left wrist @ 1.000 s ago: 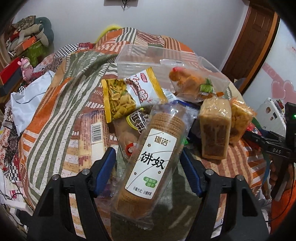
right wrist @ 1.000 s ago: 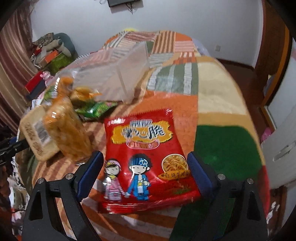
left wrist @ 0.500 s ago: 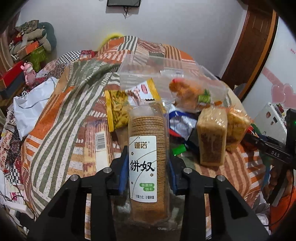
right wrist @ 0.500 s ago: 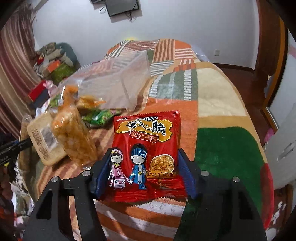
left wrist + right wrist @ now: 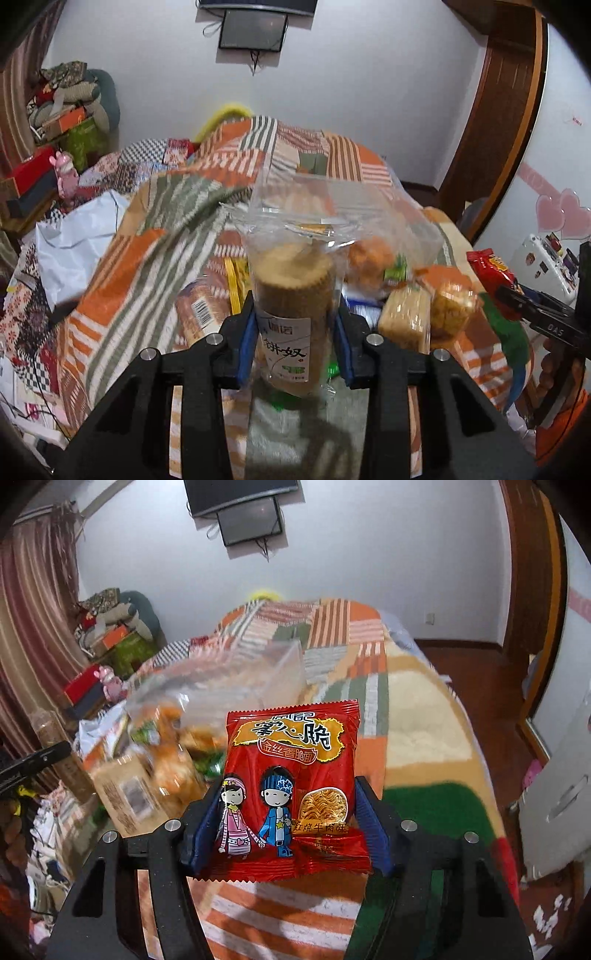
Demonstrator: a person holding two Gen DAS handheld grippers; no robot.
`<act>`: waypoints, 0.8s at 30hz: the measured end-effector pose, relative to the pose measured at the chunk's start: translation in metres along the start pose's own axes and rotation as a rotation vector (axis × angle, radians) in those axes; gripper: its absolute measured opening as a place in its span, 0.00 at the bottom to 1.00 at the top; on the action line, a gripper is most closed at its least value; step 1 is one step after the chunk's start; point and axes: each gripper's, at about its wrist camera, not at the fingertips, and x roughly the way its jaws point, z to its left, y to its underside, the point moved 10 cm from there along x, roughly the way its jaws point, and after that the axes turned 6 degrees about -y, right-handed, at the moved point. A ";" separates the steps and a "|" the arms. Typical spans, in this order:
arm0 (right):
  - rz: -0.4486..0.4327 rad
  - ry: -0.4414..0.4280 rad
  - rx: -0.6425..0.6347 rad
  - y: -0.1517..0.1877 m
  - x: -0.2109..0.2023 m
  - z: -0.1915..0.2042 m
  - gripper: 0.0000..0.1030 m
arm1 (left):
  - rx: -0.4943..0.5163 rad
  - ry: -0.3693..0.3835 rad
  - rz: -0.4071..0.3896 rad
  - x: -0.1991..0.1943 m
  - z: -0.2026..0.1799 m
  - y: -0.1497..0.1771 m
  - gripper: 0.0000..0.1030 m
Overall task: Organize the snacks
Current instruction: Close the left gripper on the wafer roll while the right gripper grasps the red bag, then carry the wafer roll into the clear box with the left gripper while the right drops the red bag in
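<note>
My left gripper (image 5: 295,345) is shut on a clear sleeve of round brown biscuits (image 5: 291,295) with a white label, held upright above the bed. My right gripper (image 5: 290,827) is shut on a red noodle-snack packet (image 5: 291,775) with two cartoon children, lifted off the blanket. A clear plastic box (image 5: 332,206) stands behind the biscuits; it also shows in the right wrist view (image 5: 229,675). The red packet (image 5: 491,269) and the right gripper body (image 5: 546,317) appear at the right edge of the left wrist view.
Loose snacks lie on the patchwork blanket (image 5: 155,229): two clear packs of golden cakes (image 5: 406,317), an orange snack bag (image 5: 369,254), a yellow bag (image 5: 234,284), a barcoded pack (image 5: 201,314). A white plastic bag (image 5: 74,240) lies left. A wooden door (image 5: 491,110) stands right.
Both grippers closed on their snacks and lifted them: the biscuit sleeve went from lying tilted to upright, and the red packet rose off the blanket.
</note>
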 end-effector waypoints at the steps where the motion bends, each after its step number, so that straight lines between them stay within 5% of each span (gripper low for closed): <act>1: -0.013 -0.002 -0.002 -0.004 -0.002 0.001 0.61 | -0.004 0.007 -0.013 -0.002 0.000 -0.006 0.35; 14: -0.127 -0.039 -0.062 -0.055 0.006 0.027 0.61 | 0.017 -0.001 -0.154 -0.013 -0.002 -0.079 0.35; 24: -0.173 -0.056 -0.052 -0.079 0.026 0.036 0.61 | 0.033 -0.037 -0.187 0.013 0.002 -0.124 0.35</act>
